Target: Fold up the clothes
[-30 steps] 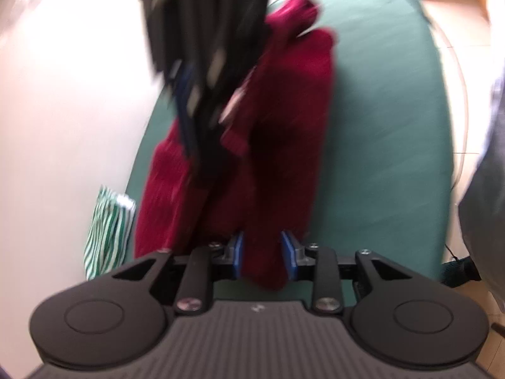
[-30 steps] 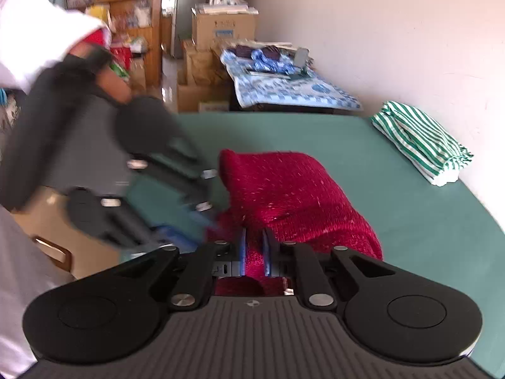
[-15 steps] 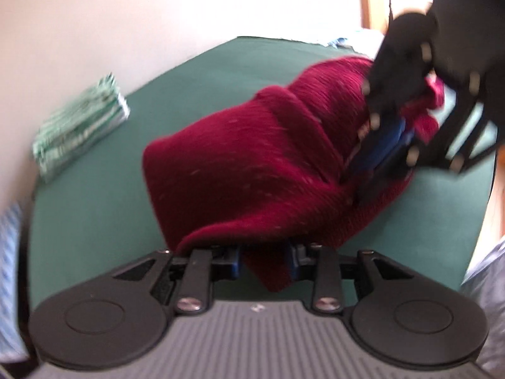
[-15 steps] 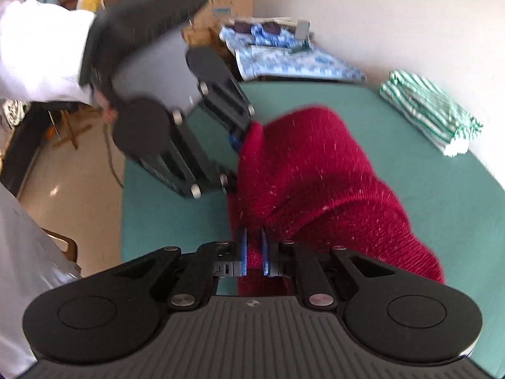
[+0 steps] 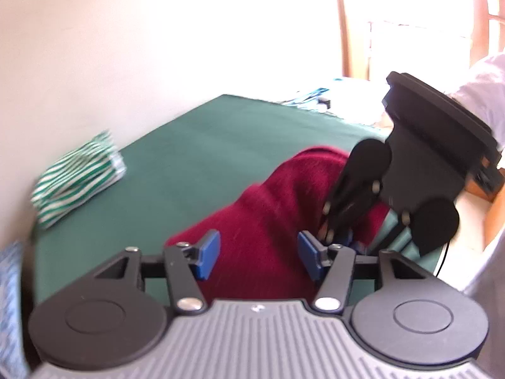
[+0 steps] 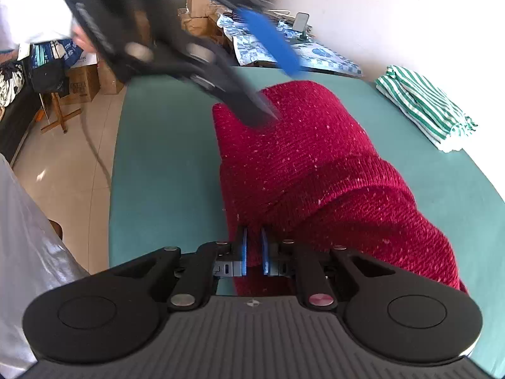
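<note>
Left gripper (image 5: 257, 254) fingers spread wide over the red sweater (image 6: 315, 164), right gripper (image 6: 254, 254) fingers pinch its hem: one-sided hold risks the bunched fold sliding open on the tabletop (image 6: 164, 164).

Nubbly knit red sweater (image 6: 315, 164), matt green tablecloth (image 6: 164, 158)

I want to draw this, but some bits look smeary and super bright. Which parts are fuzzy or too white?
Right wrist view: the left gripper is smeared by motion blur, while the red sweater is sharp, knit and flecks showing. Left wrist view: the window is glared out to white, and the sweater looks soft; the green table edge bends from the fisheye lens.
</note>
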Demonstrator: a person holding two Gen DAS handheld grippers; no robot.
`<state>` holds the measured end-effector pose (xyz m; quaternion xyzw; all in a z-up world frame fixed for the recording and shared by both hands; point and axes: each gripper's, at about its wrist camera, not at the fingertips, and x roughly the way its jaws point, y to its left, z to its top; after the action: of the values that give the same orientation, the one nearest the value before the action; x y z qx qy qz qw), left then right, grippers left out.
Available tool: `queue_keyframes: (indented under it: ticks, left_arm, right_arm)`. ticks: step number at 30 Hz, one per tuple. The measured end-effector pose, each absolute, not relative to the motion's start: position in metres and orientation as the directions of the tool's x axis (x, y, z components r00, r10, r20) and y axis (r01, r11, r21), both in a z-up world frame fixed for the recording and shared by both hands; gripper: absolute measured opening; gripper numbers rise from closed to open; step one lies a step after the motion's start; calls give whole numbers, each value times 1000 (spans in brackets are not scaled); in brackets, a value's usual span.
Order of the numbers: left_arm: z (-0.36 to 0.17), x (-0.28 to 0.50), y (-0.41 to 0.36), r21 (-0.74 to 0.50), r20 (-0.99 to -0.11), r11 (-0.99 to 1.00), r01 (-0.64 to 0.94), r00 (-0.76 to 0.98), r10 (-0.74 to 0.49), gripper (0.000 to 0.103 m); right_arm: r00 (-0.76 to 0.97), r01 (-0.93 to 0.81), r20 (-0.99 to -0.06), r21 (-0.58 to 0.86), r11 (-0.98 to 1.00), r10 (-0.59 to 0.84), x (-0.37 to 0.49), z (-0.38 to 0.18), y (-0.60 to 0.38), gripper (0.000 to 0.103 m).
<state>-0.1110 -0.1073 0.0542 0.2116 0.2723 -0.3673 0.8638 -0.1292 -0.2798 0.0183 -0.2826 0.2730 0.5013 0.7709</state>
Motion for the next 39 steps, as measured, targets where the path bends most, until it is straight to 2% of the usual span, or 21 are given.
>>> queue_keyframes:
  ticks: [3,6,9,12,15,17,19,21,23,24,25,27,29,31,32,34,36,37,39]
  left_arm:
    - [27,-88,-120,159,-663,610,776,542,-516,52]
    - [17,-86,-112,167,-639,602,781,551,-537,55]
    - [18,-87,-113,163,-651,577,800,527,-547,63]
    - [16,-97,-111,178,-653,554,813,518,-552,68]
    - [15,-103,-106,187,-656,511,839,494,-571,68]
    - [14,-102,-105,192,-670,489,851,478,-569,68]
    - [10,-100,-104,197,-684,465,863,460,-566,69]
    - [4,-107,-103,225,-685,439,870,461,-563,72]
    - [-2,-116,-104,266,-682,410,872,471,-559,81]
    - [-5,-119,-105,290,-682,393,873,477,-554,81]
    - [-3,-120,-106,310,-687,374,874,478,-547,81]
    - [8,-119,-106,308,-699,354,883,462,-546,78]
    - [27,-117,-103,315,-696,343,885,461,-551,58]
    - [49,-114,-99,329,-656,359,874,484,-578,54]
    - [60,-110,-97,314,-619,396,863,502,-604,55]
    - [74,-94,-94,204,-528,519,830,539,-656,54]
    - [68,-88,-95,149,-488,603,784,588,-644,55]
    - [61,-88,-96,143,-481,637,758,615,-625,52]
    - [48,-87,-99,130,-467,700,702,666,-582,38]
  right_arm:
    - [372,-913,-689,-148,381,622,-131,19,-284,10]
    - [414,-886,-661,-133,445,626,-140,36,-306,12]
    - [510,-783,-567,6,622,647,-136,68,-348,12]
    - [642,-606,-503,130,785,579,-118,78,-378,13]
    - [683,-508,-525,160,847,508,-102,62,-384,12]
    - [678,-488,-534,189,852,506,-99,51,-379,12]
    - [656,-500,-574,155,852,489,-101,37,-370,12]
    - [646,-518,-606,99,850,464,-107,21,-361,11]
    - [677,-525,-568,74,848,469,-111,8,-361,11]
    - [678,-522,-563,83,849,472,-107,7,-363,10]
    - [673,-516,-568,99,851,474,-102,8,-364,7]
    - [673,-522,-571,86,849,471,-100,14,-367,7]
    - [682,-539,-561,50,841,470,-108,24,-368,16]
    - [714,-536,-506,50,843,484,-119,41,-374,26]
    - [733,-530,-473,55,847,489,-124,50,-378,26]
    - [816,-436,-366,118,892,447,-126,62,-385,34]
    - [884,-298,-321,172,939,340,-114,63,-381,36]
    - [908,-229,-311,195,954,282,-107,61,-377,36]
    - [922,-132,-337,196,972,193,-91,47,-358,34]
